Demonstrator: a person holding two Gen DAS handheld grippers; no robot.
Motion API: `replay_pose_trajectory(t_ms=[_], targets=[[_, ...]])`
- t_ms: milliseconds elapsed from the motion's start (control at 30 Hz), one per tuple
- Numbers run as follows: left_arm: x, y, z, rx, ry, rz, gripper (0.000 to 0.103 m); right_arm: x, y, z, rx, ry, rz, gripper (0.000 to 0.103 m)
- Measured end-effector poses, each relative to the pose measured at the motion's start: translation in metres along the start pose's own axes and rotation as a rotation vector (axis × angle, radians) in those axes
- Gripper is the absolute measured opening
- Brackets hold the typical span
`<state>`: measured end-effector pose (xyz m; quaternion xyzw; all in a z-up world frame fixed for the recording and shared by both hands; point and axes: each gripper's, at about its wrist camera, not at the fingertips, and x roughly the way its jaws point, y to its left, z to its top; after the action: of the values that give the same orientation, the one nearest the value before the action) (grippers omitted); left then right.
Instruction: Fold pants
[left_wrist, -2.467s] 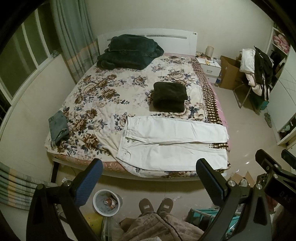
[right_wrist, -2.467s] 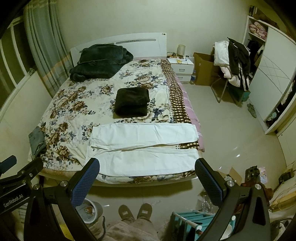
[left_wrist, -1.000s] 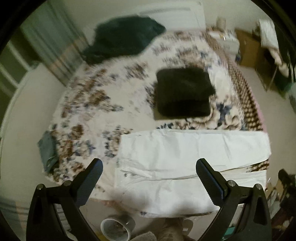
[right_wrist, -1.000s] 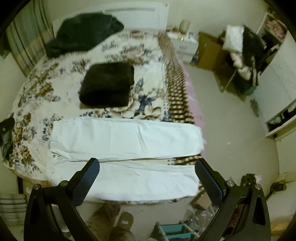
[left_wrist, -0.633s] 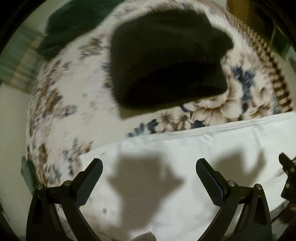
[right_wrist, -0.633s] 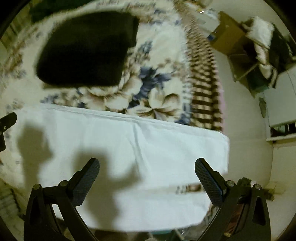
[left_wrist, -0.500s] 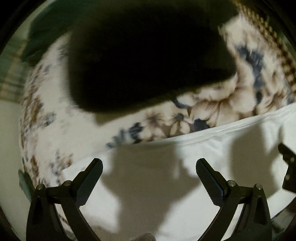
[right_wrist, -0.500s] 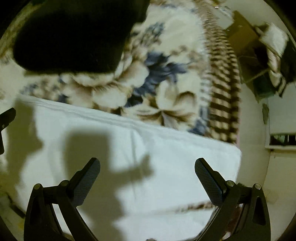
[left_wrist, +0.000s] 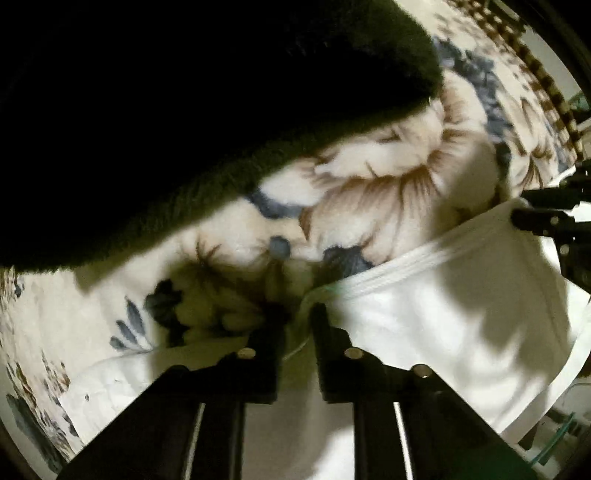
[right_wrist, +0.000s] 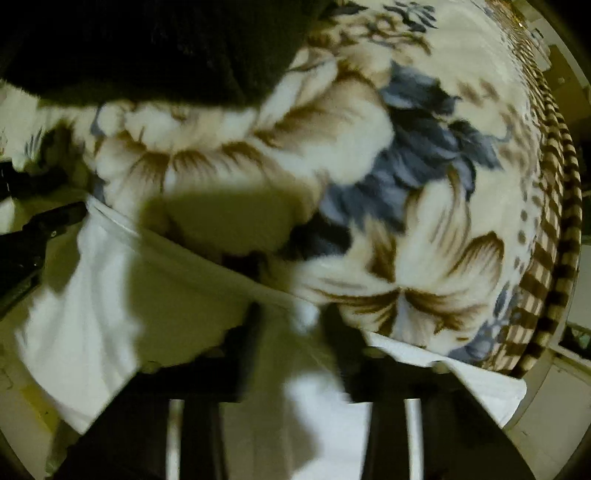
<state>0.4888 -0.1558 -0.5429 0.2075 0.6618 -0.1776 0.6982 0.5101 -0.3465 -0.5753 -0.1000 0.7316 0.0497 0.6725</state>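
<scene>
The white pants (left_wrist: 450, 306) lie flat on the floral bedspread (left_wrist: 388, 184). My left gripper (left_wrist: 297, 325) is shut on the far edge of the upper leg, with a pinch of white cloth between its fingers. My right gripper (right_wrist: 291, 321) is shut on the same far edge of the white pants (right_wrist: 92, 295), further toward the hem. The right gripper also shows at the right edge of the left wrist view (left_wrist: 554, 221). The left gripper shows at the left edge of the right wrist view (right_wrist: 33, 236).
A folded black fleece garment (left_wrist: 184, 122) lies just beyond the pants' edge and also shows in the right wrist view (right_wrist: 155, 44). A brown checked sheet (right_wrist: 554, 229) borders the bedspread (right_wrist: 332, 147) on the right, with floor beyond.
Both grippers have come down from above the bed to the far edge of the upper leg. Both have gone from wide open to shut on the cloth.
</scene>
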Motion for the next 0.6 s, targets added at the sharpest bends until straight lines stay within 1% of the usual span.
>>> replay_pose_trajectory(t_ms=[33,100,200,233,300,333,367,400,467,500,533,567,600], targets=[[-0.008,0.000,-0.002,-0.007,-0.007,-0.003,0.008,-0.004,-0.001,0.001,0.008,-0.009,-0.007,0.013],[-0.024,0.002,-0.007,-0.026,-0.027,-0.014,0.007,-0.014,-0.001,-0.001,0.022,-0.028,-0.015,0.010],[-0.060,0.001,-0.019,-0.048,-0.070,-0.015,0.006,-0.034,-0.004,-0.009,0.059,-0.063,-0.006,0.008],[-0.079,0.002,-0.027,-0.064,-0.091,-0.019,0.006,-0.042,-0.003,-0.014,0.064,-0.076,-0.006,0.007],[-0.102,0.003,-0.038,-0.093,-0.115,-0.026,0.006,-0.059,-0.003,-0.025,0.074,-0.100,-0.011,0.007],[-0.120,0.002,-0.050,-0.118,-0.129,-0.035,0.006,-0.067,-0.002,-0.030,0.080,-0.110,-0.009,0.007],[-0.126,0.000,-0.060,-0.138,-0.143,-0.040,0.006,-0.075,-0.001,-0.037,0.084,-0.124,-0.006,0.007],[-0.141,-0.003,-0.073,-0.160,-0.155,-0.046,0.006,-0.084,0.001,-0.045,0.087,-0.138,-0.006,0.007],[-0.153,-0.003,-0.101,-0.204,-0.182,-0.049,0.006,-0.099,0.005,-0.063,0.091,-0.167,-0.004,0.007],[-0.153,-0.004,-0.112,-0.216,-0.190,-0.049,0.006,-0.106,0.011,-0.075,0.093,-0.183,-0.001,0.007],[-0.154,-0.010,-0.127,-0.243,-0.201,-0.048,0.006,-0.116,0.032,-0.088,0.092,-0.194,0.001,0.007],[-0.155,-0.015,-0.140,-0.265,-0.205,-0.052,0.006,-0.123,0.035,-0.105,0.088,-0.209,0.004,0.007],[-0.154,-0.022,-0.159,-0.290,-0.204,-0.057,0.006,-0.133,0.055,-0.118,0.088,-0.218,0.007,0.007]])
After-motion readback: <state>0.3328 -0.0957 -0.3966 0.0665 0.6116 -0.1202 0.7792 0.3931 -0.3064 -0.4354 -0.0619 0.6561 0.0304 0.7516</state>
